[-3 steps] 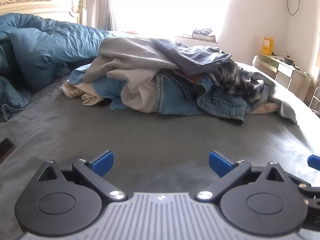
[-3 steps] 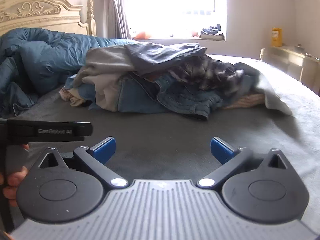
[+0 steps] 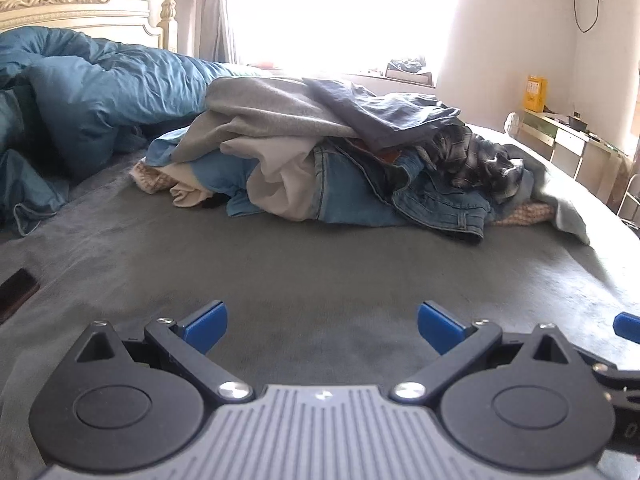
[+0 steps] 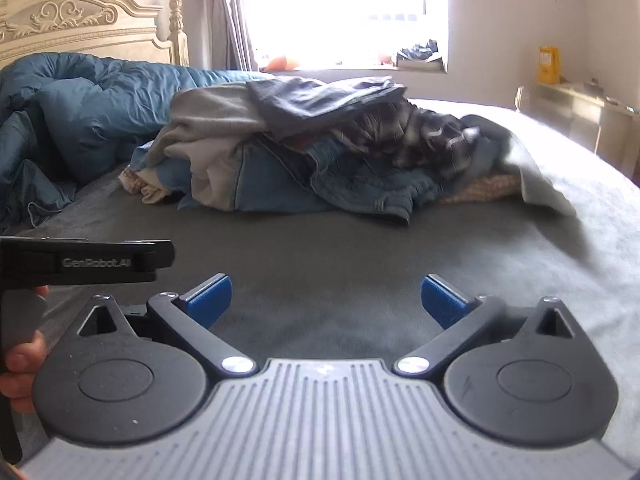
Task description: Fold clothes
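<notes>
A heap of unfolded clothes [image 3: 340, 160] [image 4: 312, 156] lies across the middle of a bed with a grey sheet [image 3: 320, 272] [image 4: 360, 248]. It holds a grey sweatshirt [image 3: 260, 108], denim pieces [image 3: 436, 200], a plaid shirt [image 3: 476, 156] and cream garments [image 3: 276, 184]. My left gripper [image 3: 322, 326] is open over bare sheet, well short of the heap. My right gripper [image 4: 326, 300] is open too, with nothing between its blue pads. The left gripper's body [image 4: 80, 262] and a person's hand [image 4: 20, 360] show at the right view's left edge.
A blue duvet [image 3: 80, 96] is bunched at the left against a cream headboard [image 3: 72, 4]. A bright window [image 3: 340, 12] is behind the heap, and a desk [image 3: 568, 136] stands at the right wall. A dark flat object [image 3: 16, 292] lies on the sheet's left edge.
</notes>
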`<state>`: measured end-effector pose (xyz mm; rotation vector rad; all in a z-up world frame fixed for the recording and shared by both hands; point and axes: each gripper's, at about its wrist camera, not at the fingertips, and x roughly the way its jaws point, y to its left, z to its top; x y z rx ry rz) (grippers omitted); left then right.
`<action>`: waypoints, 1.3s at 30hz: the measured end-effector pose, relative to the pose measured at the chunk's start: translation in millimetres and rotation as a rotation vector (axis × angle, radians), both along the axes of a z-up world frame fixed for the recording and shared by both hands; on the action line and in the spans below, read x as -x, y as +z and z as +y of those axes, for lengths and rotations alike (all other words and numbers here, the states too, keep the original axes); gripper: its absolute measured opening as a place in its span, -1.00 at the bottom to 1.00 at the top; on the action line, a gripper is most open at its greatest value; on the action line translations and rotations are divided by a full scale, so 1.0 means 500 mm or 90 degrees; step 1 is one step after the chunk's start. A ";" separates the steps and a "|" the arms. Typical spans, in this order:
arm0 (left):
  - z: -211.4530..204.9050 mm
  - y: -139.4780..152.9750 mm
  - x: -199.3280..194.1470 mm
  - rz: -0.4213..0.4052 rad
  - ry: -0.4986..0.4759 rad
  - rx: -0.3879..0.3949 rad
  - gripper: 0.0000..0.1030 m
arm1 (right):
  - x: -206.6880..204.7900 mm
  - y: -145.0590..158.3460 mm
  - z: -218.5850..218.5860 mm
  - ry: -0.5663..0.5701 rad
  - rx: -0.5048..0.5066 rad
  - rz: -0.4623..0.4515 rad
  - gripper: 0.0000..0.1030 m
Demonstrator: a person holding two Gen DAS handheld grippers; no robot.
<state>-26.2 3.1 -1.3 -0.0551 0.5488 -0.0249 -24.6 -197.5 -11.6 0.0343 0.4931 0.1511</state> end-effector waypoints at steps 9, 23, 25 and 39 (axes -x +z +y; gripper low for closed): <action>-0.005 0.003 0.069 0.003 -0.009 0.036 1.00 | 0.061 0.011 -0.013 -0.003 -0.002 -0.013 0.97; -0.013 -0.008 0.057 0.036 -0.006 0.047 1.00 | 0.056 0.002 -0.033 -0.031 -0.002 0.027 0.98; -0.018 -0.011 0.053 0.035 -0.001 0.029 1.00 | 0.052 0.001 -0.033 -0.033 -0.005 0.027 0.98; -0.022 -0.034 0.023 0.041 0.001 -0.012 1.00 | 0.023 0.003 -0.011 -0.014 0.026 0.030 0.97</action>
